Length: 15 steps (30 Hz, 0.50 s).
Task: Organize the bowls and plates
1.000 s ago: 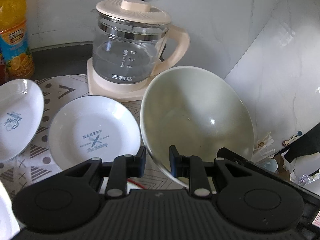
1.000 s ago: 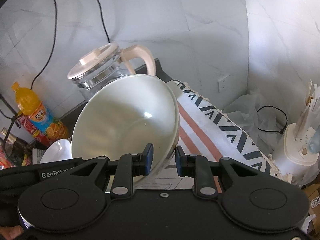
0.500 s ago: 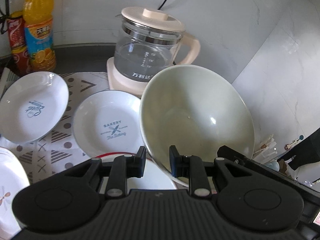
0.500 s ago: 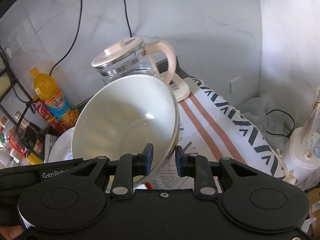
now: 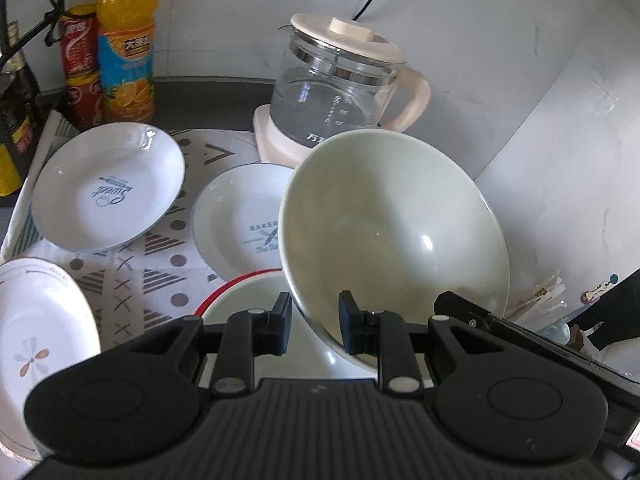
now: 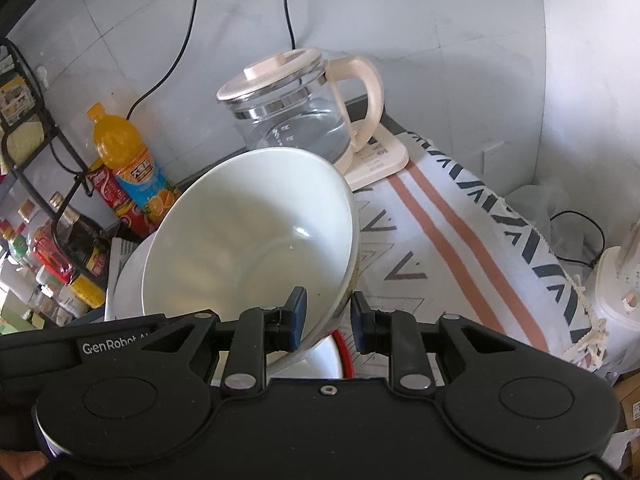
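Bowl (image 5: 392, 236), glazed, stiff, probably heavy and breakable, hangs tilted between 2 near-closed grips: left gripper (image 5: 313, 326) and right gripper (image 6: 328, 320) each pinch its rim; hold there.

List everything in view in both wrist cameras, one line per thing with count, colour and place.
large bowl: one, pale cream, tilted, held off the cloth by its rim
red-rimmed bowl: one, white, right beneath the held bowl
Bakery plate: one, white with blue print, on the cloth, partly behind the large bowl
Sweet plate: one, white with blue print, on the cloth left of it
floral plate: one, white, at the left edge
kettle: one, glass with cream lid and handle, on its base at the back
juice bottle: one, orange, back left
red can: one, beside the bottle
patterned cloth: one, white with dark and orange marks
left gripper: black, clamped on the bowl's rim
right gripper: black, clamped on the rim too
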Each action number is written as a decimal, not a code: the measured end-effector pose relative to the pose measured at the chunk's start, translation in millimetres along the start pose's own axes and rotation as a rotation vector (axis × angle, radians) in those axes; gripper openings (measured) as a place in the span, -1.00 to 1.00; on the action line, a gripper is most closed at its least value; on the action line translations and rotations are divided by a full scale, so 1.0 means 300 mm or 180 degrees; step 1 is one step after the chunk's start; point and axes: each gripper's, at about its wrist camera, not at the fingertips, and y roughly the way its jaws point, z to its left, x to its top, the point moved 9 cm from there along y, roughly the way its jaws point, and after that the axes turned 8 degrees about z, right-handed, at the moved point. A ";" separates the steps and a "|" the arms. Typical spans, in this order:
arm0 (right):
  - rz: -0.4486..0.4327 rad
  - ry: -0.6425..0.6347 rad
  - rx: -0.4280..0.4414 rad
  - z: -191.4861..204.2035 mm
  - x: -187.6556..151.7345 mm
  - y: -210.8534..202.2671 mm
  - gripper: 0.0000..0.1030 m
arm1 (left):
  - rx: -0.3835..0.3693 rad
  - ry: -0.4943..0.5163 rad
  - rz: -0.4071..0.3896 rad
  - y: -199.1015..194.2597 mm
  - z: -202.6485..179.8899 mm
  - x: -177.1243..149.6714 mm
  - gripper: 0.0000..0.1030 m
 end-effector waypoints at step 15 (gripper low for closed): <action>0.0092 -0.0146 0.0062 0.054 -0.080 0.017 -0.53 | 0.0092 -0.0124 0.0074 -0.019 0.073 -0.078 -0.55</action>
